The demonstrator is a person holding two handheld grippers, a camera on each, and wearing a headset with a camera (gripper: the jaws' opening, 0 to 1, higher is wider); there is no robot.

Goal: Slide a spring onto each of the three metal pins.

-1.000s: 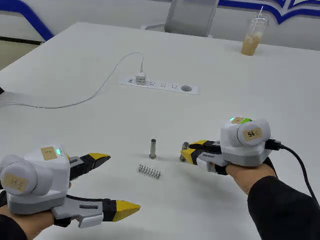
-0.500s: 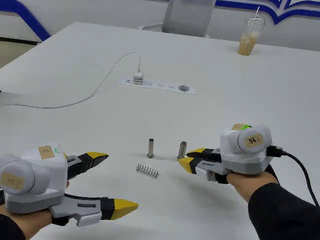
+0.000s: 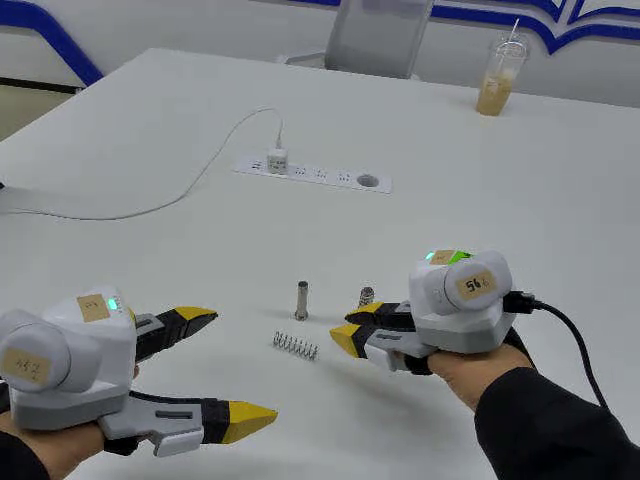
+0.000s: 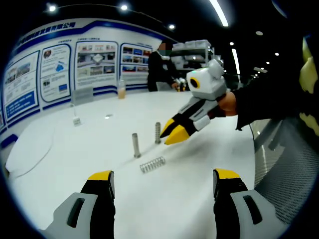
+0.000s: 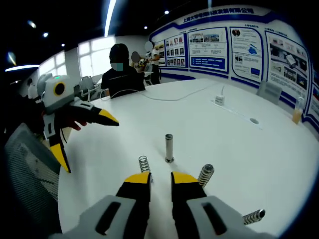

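Note:
A bare metal pin (image 3: 302, 300) stands upright on the white table (image 3: 150, 120). Just to its right stands a second pin wearing a spring (image 3: 366, 296). A loose spring (image 3: 296, 346) lies flat in front of the bare pin. My right gripper (image 3: 347, 330) hovers just right of the loose spring, its jaws a narrow gap apart with nothing between them. In the right gripper view the loose spring (image 5: 144, 163), bare pin (image 5: 169, 148) and sprung pin (image 5: 205, 175) sit just beyond the tips, and another sprung pin (image 5: 253, 216) shows at lower right. My left gripper (image 3: 235, 365) rests wide open at the near left.
A power strip (image 3: 312, 172) with a plugged charger and white cable (image 3: 190, 185) lies mid-table. An iced drink cup (image 3: 498, 80) stands at the far right, a chair (image 3: 380, 35) behind the table. A seated person (image 5: 119, 69) is at the table's far side.
My right gripper has let go of the sprung pin and drawn back, then shifted left to beside the loose spring. The left gripper has stayed put.

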